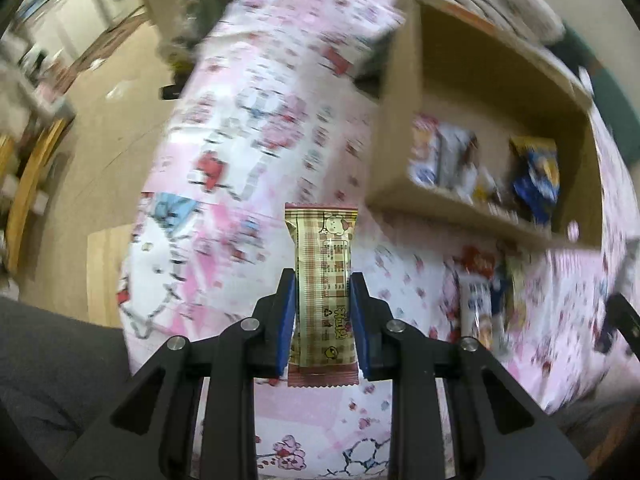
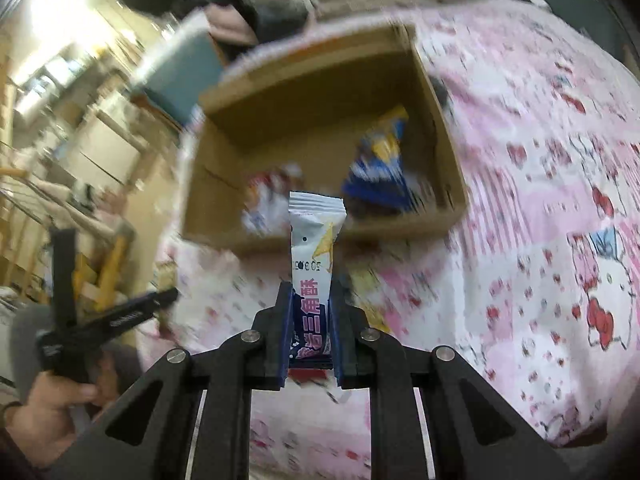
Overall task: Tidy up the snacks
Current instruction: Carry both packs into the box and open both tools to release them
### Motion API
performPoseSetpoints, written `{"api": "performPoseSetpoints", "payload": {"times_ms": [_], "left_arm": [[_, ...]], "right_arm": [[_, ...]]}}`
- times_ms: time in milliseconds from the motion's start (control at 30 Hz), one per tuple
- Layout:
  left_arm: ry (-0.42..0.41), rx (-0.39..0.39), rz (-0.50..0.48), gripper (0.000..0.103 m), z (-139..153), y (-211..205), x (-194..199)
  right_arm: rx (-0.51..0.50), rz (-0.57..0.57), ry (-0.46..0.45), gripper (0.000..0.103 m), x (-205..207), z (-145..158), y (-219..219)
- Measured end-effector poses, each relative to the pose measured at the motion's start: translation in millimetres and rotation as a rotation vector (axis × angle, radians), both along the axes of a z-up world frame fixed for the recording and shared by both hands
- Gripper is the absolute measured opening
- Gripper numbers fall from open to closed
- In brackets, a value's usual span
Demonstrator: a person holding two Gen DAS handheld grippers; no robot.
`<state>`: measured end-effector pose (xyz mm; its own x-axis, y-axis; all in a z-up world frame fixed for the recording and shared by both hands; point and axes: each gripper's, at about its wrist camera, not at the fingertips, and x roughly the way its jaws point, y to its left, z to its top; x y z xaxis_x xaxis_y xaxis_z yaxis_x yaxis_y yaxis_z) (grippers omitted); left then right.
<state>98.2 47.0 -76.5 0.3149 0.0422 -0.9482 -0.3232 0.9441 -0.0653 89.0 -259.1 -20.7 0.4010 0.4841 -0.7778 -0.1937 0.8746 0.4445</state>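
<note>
My left gripper (image 1: 322, 280) is shut on a beige checked snack bar (image 1: 322, 268) that stands upright between the blue pads, held above the pink cartoon sheet. To its right lies an open cardboard box (image 1: 404, 80) holding a blue-and-yellow packet (image 1: 538, 178) and other wrappers. My right gripper (image 2: 310, 290) is shut on a white-and-navy snack stick (image 2: 314, 264), its top edge in front of the cardboard box (image 2: 440, 120). Inside that box are a blue-and-yellow packet (image 2: 380, 160) and a red-and-white packet (image 2: 264, 196).
Several loose snacks (image 1: 484, 292) lie on the sheet (image 1: 248, 128) below the box. A yellow packet (image 2: 368, 280) lies just past the right gripper. A hand (image 2: 56, 404) holds the other gripper at lower left of the right wrist view. Wooden floor (image 1: 112, 120) lies to the left.
</note>
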Motion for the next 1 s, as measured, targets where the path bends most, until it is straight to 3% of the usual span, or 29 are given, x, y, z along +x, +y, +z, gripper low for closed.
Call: {"api": "performPoseSetpoints", "payload": {"times_ms": [100,233,500,733,1000], "left_arm": [[-0.058,-0.005,0.053,0.022,17.2,15.3,0.2],[-0.154,0.007,0.05,0.022,51.4,18.2,4.2],[-0.271,0.028,-0.065,0.022,100.4,-6.6,27.3],[-0.311,0.075,-0.169,0.022,113.9,-38.6,46.0],[-0.317,0.093,-0.218,0.022,112.0,-56.2,65.2]], "right_arm": [[0.064,-0.005,-0.077,0.017,-1.2,15.0,2.6],[0.124,-0.017,-0.146,0.017,-1.4,30.3,4.1],[0.181,-0.07,-0.235,0.017,-2.0,48.2,-11.7],[0.169,-0.084,-0.262,0.017,19.9,53.1,-20.6],[0.174,-0.121,-0.245,0.017,50.3,46.9,-28.7]]}}
